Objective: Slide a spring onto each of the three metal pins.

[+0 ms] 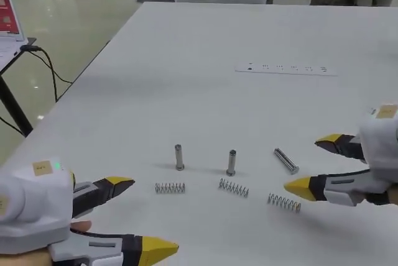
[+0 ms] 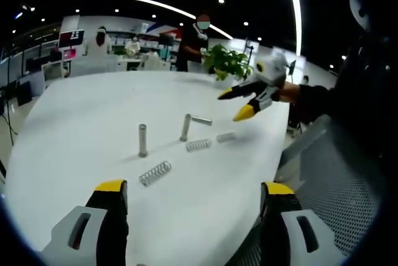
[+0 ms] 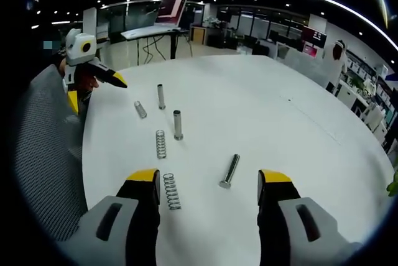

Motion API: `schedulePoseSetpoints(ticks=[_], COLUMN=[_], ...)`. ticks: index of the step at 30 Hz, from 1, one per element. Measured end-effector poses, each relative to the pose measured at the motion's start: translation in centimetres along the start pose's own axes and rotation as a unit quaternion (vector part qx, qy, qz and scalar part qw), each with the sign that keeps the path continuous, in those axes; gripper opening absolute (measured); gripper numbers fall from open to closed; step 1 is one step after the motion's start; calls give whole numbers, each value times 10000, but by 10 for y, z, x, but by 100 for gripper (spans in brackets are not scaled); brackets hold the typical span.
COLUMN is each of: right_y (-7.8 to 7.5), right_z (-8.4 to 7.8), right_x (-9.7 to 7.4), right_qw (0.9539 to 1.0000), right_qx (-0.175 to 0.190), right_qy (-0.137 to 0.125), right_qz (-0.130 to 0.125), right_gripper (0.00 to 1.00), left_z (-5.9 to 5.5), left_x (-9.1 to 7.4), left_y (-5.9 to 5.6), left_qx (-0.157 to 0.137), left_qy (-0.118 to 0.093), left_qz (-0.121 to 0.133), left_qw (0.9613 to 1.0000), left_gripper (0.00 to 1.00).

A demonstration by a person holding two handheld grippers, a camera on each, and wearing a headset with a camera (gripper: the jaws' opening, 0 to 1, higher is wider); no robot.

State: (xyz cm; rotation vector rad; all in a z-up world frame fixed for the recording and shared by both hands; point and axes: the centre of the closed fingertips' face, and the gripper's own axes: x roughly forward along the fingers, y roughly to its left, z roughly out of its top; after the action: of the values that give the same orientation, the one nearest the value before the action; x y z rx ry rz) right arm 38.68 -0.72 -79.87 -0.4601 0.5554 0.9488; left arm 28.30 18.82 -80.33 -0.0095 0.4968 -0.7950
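So, none of the springs is on a pin yet. Two pins stand upright, the left pin (image 1: 179,157) and the middle pin (image 1: 231,162). The right pin (image 1: 286,161) lies on its side. The three springs lie flat in a row just nearer to you: left spring (image 1: 170,188), middle spring (image 1: 233,188) and right spring (image 1: 284,202), each near its pin but apart from it. Your right gripper (image 1: 301,165) hovers by the lying pin and the right spring, jaws wide apart and empty. Your left gripper (image 1: 154,215) is near-left of the left spring, likewise spread wide with nothing in it.

Watch three things. Squeeze a spring too hard and it will likely buckle or shoot out of the jaws across the table (image 1: 217,61). Bring one down off-axis on a standing pin and the sideways push may topple it, since nothing appears to anchor the pins. And the lying pin looks free to roll at a nudge, so it needs standing up or holding with the other gripper before a spring goes on.
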Motion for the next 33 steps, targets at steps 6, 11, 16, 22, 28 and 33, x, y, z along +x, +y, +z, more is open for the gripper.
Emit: schedulePoseSetpoints(ticks=[6,11,16,22,28,33], right_y=[-9,-14,-20,-27,-31,-36], right_z=[6,6,5,7,3,-2], right_x=[10,19,27,37,45,52], right_qw=[9999,9996,9988,9981,9970,9954], right_qx=[-43,30,59,184,281,447], right_qy=[133,244,426,523,660,791], right_qz=[-83,-144,-223,-265,-281,-318], right_gripper=[57,55,51,45,40,31], left_z=[0,0,0,1,1,0], left_x=[0,0,0,0,0,0], left_y=[-1,-1,-1,0,0,0], left_qx=[3,4,7,0,-4,-4], left_qy=[-2,-10,-12,-31,-19,-7], left_qz=[-17,-17,-25,-6,-21,-25], left_qw=[10000,10000,10000,10000,10000,10000], left_gripper=[85,84,84,84,83,83])
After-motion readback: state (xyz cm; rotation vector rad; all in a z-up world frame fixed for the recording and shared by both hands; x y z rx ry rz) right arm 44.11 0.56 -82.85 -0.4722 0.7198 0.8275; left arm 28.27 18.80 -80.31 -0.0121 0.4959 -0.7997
